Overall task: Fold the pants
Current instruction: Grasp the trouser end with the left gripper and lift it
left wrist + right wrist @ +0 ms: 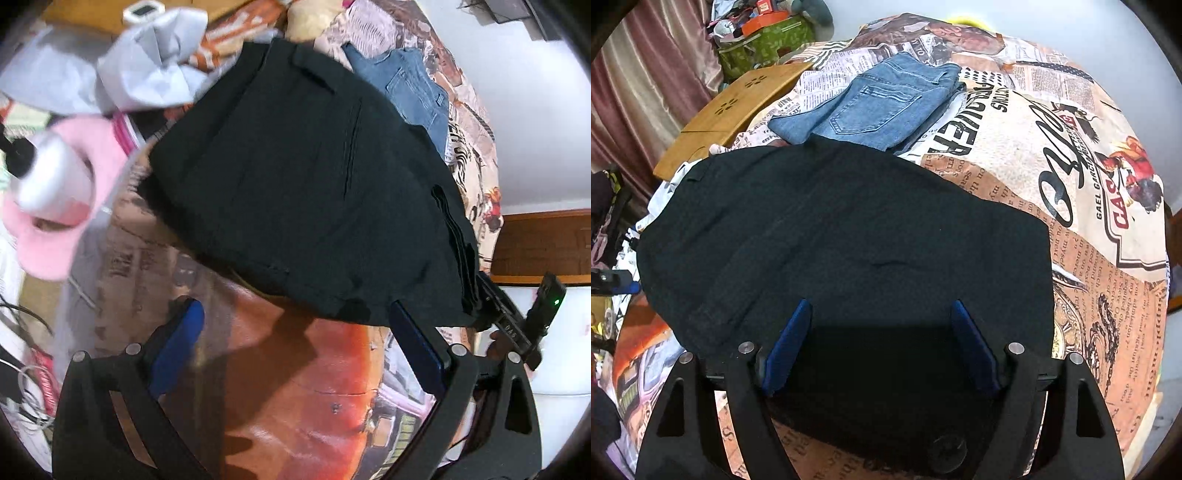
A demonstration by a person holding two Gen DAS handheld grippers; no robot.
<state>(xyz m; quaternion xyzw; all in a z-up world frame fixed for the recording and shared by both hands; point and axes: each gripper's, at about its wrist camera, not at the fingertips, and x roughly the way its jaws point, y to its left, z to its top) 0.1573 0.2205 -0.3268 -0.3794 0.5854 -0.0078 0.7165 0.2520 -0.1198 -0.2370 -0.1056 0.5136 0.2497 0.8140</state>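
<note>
On the printed bedspread [1052, 155], folded matte black pants [831, 229]

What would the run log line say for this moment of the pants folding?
stage: black pants folded on bed | left gripper: open, at pants' edge | right gripper: open over pants | jeans: folded beyond

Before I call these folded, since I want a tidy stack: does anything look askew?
The black pants lie folded but angled, their far edge overlapping the folded jeans. On their side edge the layers sit uneven. Both claws are open, gripping nothing.
</note>
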